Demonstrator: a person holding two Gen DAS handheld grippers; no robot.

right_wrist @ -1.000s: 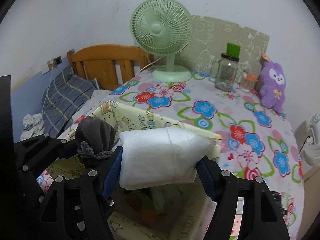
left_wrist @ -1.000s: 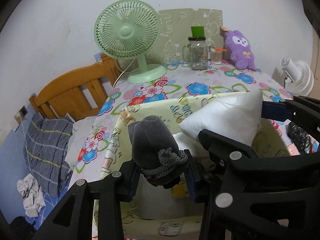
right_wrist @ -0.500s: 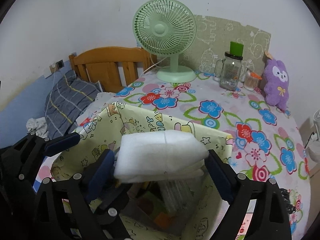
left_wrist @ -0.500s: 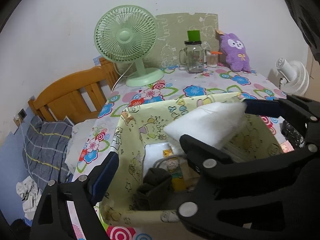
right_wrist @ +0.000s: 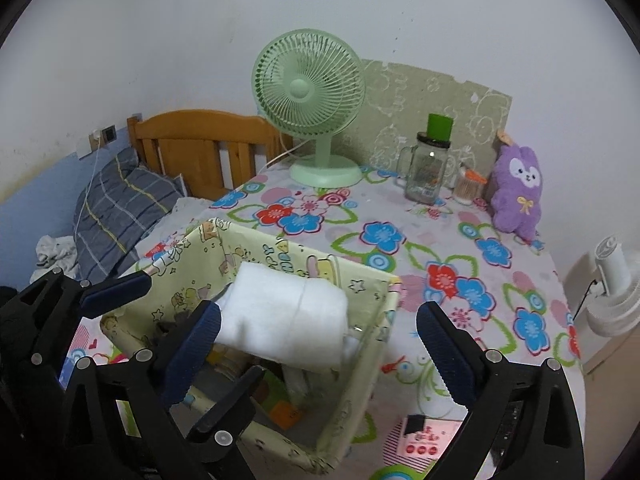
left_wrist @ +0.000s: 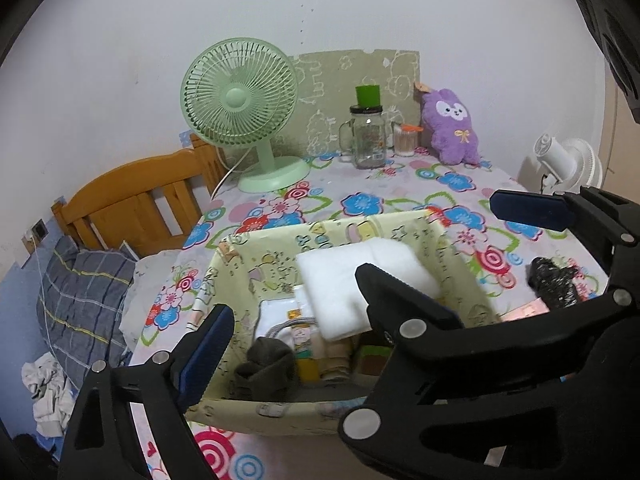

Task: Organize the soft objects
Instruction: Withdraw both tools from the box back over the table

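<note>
A yellow cartoon-print fabric basket [left_wrist: 280, 408] [right_wrist: 240, 248] stands on the flowered tablecloth. A dark grey knitted sock [left_wrist: 264, 368] lies in its near left corner, and a white padded cushion [left_wrist: 352, 280] [right_wrist: 288, 320] rests on top of the other contents. My left gripper [left_wrist: 316, 340] is open above the sock and holds nothing; its right finger is hidden behind the other gripper. My right gripper [right_wrist: 320, 344] hangs over the basket's near side with its jaws opening. The cushion lies ahead of it and its pads do not press on it. A purple plush toy [left_wrist: 452, 128] [right_wrist: 518, 196] sits at the table's back.
A green fan [right_wrist: 308, 92], a glass jar with a green lid [right_wrist: 428, 176] and a small jar stand at the back. A black crumpled bag [left_wrist: 554, 284] and a pink card [right_wrist: 428, 440] lie right of the basket. A white fan [right_wrist: 612, 292] is at the right edge, a bed at the left.
Both grippers opened. The grey sock dropped from the left one and the white cushion from the right one into the basket. Both grippers drew back and rose a little.
</note>
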